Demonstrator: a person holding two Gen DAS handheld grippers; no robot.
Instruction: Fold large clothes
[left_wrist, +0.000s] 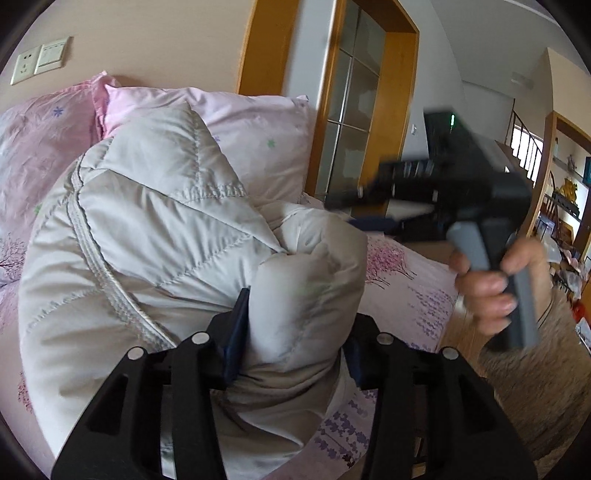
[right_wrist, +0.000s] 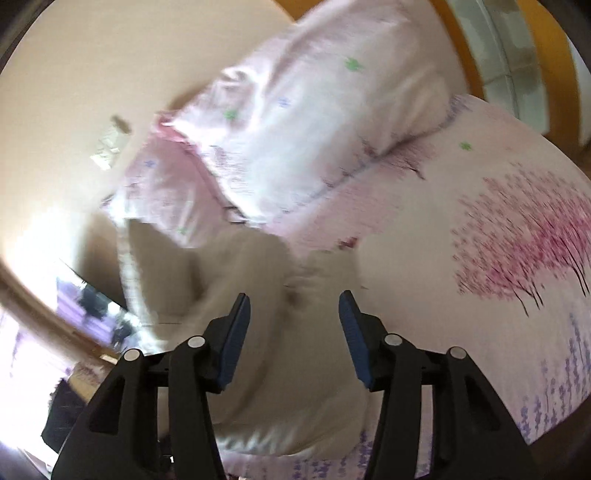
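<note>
A pale grey quilted padded jacket (left_wrist: 147, 221) lies bunched on the pink bed. My left gripper (left_wrist: 299, 314) is shut on a thick rolled fold of it, and the cloth bulges up between the blue pads (left_wrist: 238, 332). My right gripper (right_wrist: 295, 299) stands open above the jacket (right_wrist: 258, 350), which shows beige and blurred under the gap; nothing is pinched between its pads. In the left wrist view a hand (left_wrist: 491, 284) holds the right gripper (left_wrist: 354, 206) over the bed's right side, apart from the jacket.
The pink sheet (left_wrist: 406, 288) with tree and lavender prints covers the bed (right_wrist: 480, 184). Two pink pillows (left_wrist: 251, 140) lean on the back wall (right_wrist: 314, 129). A wooden door frame (left_wrist: 399, 122) and floor (left_wrist: 517, 387) lie to the right.
</note>
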